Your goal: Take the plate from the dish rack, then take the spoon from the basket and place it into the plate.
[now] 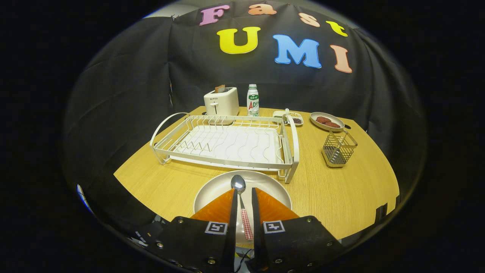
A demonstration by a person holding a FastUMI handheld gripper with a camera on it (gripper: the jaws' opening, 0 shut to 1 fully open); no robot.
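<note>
A white plate (212, 187) lies on the wooden table just in front of the white dish rack (292, 146), which has nothing in it. A metal spoon (238, 183) with a red-checked handle rests in the plate, bowl pointing toward the rack. My gripper (244, 189) hovers over the plate with the spoon's handle running between its two fingers. A narrow strip of plate shows on each side of the handle, so the fingers stand slightly apart and do not press on it. The wire basket (338, 148) stands to the right of the rack, beyond the fingers.
Behind the rack stand a white toaster (221, 101) and a green-labelled bottle (252, 100). A small rectangular dish (293, 118) and a plate of brown patties (326, 121) sit at the back right. Bare table (341, 193) lies right of the plate.
</note>
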